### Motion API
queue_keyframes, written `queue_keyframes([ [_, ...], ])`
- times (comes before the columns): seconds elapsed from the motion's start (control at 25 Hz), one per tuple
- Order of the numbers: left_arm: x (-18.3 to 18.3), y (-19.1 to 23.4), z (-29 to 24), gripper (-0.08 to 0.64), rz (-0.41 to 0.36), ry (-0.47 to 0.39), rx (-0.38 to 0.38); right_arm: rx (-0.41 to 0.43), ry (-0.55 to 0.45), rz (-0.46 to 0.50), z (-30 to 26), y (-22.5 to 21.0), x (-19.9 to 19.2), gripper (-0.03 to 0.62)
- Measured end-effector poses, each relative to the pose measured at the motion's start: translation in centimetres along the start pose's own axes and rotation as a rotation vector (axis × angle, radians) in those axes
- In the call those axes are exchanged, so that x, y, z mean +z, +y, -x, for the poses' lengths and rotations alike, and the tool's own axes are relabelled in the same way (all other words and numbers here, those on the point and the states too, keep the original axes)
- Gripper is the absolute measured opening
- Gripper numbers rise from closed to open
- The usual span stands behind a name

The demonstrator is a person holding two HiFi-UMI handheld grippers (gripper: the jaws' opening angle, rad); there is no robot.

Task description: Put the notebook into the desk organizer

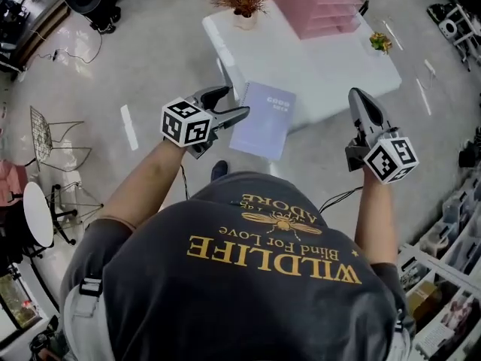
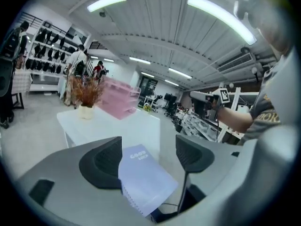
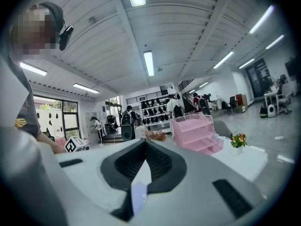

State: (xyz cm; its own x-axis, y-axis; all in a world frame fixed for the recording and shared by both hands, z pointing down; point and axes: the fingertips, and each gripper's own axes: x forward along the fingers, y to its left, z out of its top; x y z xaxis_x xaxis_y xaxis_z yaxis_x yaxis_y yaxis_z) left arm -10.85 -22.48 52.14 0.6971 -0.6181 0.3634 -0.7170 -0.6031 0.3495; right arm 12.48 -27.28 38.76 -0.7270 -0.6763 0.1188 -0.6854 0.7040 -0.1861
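While the person stands facing the pink desk organizer [image 1: 319, 2], the lavender notebook [image 1: 263, 119] is at the opposite, near edge of the white surface [image 1: 331, 66], with its lower end past that edge. I cannot tell if it lies flat or leans. Its long axis runs from the organizer's side back toward the person, slightly slanted. The title end points to the organizer and the spiral binding faces the left gripper [image 1: 239, 101]. The cover reads "GOOD LUCK".

That gripper's fingers [image 2: 101, 161] are spread wide. The notebook shows between them with neither pad pressing on it. The right gripper [image 1: 359, 96], further from the organizer than the notebook, has its fingers [image 3: 127, 161] pressed together on nothing.

The person's dark shirt [image 1: 248, 277] reads "WILDLIFE", "Blind For Love" and "ADORE".
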Motion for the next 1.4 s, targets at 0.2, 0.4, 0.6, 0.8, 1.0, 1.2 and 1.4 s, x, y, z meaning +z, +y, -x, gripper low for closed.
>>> queue_keyframes([
  [0.2, -10.2, 3.7, -2.8, 0.350, 0.151, 0.211, -0.037, -0.026, 0.065, -0.031, -1.9, 0.6, -3.3, 0.000],
  [0.4, -17.5, 6.1, -4.4, 0.351, 0.311, 0.342, -0.034, -0.030, 0.114, -0.040, -2.3, 1.2, -5.5, 0.000],
  [0.6, -20.1, 6.2, -6.4, 0.345, 0.414, 0.388, -0.061, -0.057, 0.148, -0.062, -1.3, 0.9, -7.4, 0.000],
  [0.8, -21.1, 5.0, -8.0, 0.311, 0.444, 0.440, -0.092, -0.069, 0.160, -0.070, -0.2, 0.9, -8.1, 0.000],
  [1.0, -22.0, 4.0, -9.3, 0.216, 0.457, 0.527, -0.107, -0.092, 0.149, -0.071, 1.0, 0.1, -7.7, 0.000],
  [1.2, -20.8, 2.2, -8.1, 0.121, 0.523, 0.573, -0.121, -0.100, 0.135, -0.082, 1.8, -0.7, -7.3, 0.000],
  [1.4, -15.5, -0.5, -7.1, 0.032, 0.568, 0.492, -0.173, -0.088, 0.073, -0.065, 2.4, -1.7, -5.1, 0.000],
])
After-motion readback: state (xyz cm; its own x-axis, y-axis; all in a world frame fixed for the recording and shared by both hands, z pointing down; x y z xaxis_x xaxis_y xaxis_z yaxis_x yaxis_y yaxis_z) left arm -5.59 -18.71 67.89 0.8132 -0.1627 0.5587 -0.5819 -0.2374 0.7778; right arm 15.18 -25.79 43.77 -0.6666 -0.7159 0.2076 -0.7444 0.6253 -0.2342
